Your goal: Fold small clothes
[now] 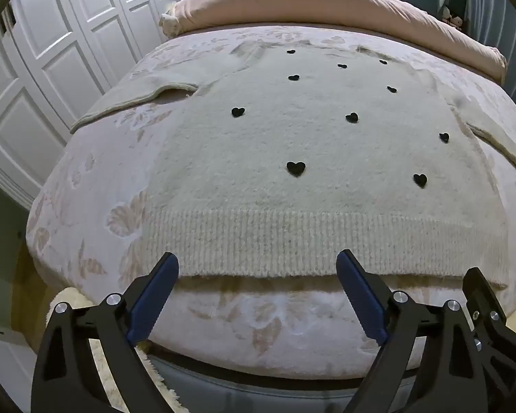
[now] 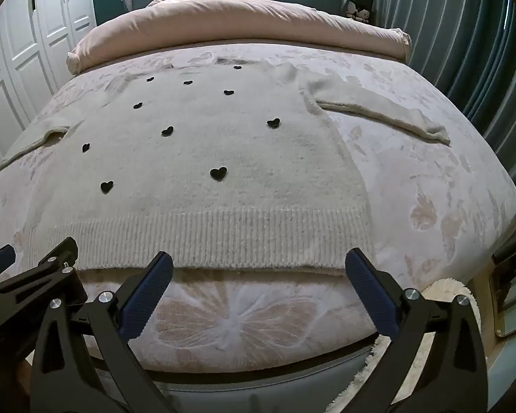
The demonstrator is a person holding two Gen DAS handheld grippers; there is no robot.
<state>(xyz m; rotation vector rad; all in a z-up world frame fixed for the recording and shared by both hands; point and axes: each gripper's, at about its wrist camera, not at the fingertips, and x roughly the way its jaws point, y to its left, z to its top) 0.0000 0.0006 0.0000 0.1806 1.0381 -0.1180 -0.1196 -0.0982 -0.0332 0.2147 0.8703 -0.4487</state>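
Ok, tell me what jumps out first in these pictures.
A cream sweater dotted with small black hearts lies spread flat across the bed, sleeves out to both sides. Its ribbed hem sits at the near edge, where the left gripper and right gripper hover open. A pink duvet is bunched at the far end.

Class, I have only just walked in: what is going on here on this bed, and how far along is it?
A person holds a two-finger gripper in each hand over a cream sweater with small black hearts, spread flat on a floral bed cover with both sleeves out to the sides. The left gripper and the right gripper are both open and empty, poised just short of the ribbed hem at the near edge. No fold has been made yet.
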